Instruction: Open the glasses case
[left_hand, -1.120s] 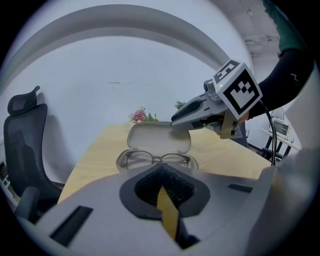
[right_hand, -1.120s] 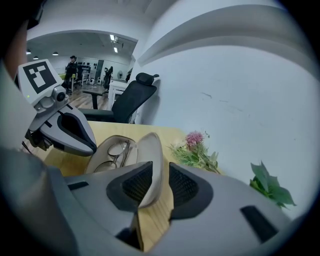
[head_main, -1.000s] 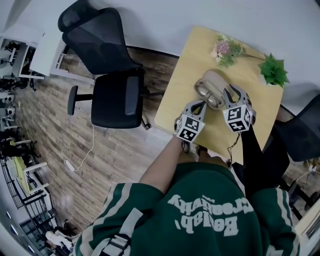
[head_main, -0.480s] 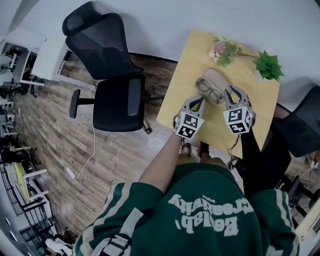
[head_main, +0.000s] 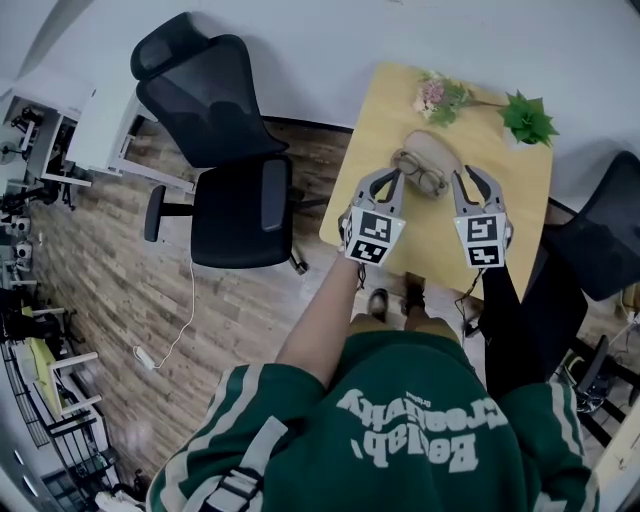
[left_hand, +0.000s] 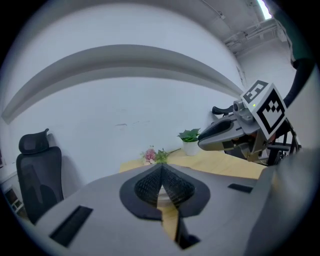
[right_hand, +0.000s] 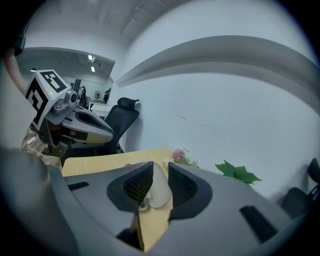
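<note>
The beige oval glasses case (head_main: 434, 152), lid open, lies just far of and between my left gripper (head_main: 385, 178), jaws clenched empty, and right gripper (head_main: 474, 180), jaws parted, empty.

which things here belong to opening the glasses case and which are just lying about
Job in hand:
- glasses case, lying open
- glasses inside it
- left hand-held gripper and right hand-held gripper, neither gripping the case

Just lying about:
- pink flowers
- potted plant
- black office chair beside the table
</note>
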